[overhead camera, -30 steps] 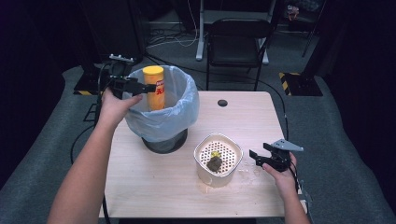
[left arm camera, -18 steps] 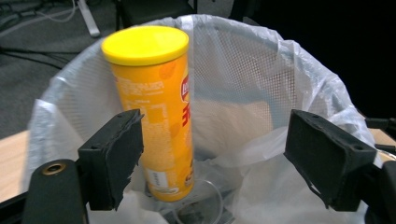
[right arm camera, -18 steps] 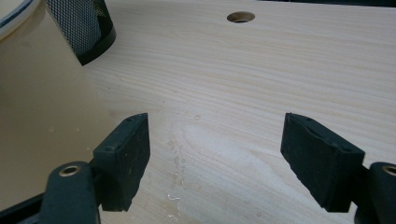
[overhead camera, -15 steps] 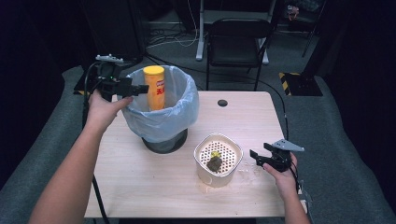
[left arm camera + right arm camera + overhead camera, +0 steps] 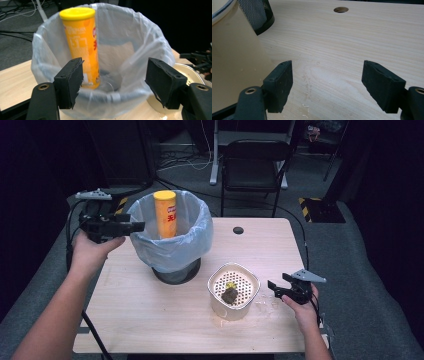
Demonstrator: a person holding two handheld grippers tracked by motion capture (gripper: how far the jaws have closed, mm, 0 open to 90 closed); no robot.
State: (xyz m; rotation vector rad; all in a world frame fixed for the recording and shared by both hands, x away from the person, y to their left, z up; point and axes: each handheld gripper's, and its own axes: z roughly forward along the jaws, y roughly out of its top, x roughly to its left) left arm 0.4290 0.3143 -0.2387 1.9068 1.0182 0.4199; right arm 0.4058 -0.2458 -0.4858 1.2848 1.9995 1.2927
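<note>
Counter (image 5: 150, 320): lined bin (image 5: 172, 247) stands on its left half, yellow chip can (image 5: 165, 214) upright inside. Your left hand-held gripper (image 5: 136, 226), just outside the bin rim, has been closing on nothing. Your right hand-held gripper (image 5: 272, 285) sits released beside the cream bowl (image 5: 233, 291).

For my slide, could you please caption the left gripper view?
Open left gripper facing a yellow chip can standing in the bag-lined bin.

Bin: mesh waste bin with a plastic liner (image 5: 172, 251) stands at the worktop's (image 5: 150, 320) back left.
Canister: tall cardboard crisp canister (image 5: 165, 213) upright inside it.
Bowl: round perforated strainer bowl (image 5: 233, 290) front right of the bin.
Left gripper (image 5: 131, 226): just left of the bin's rim.
Right gripper (image 5: 274, 286): just right of the bowl.
</note>
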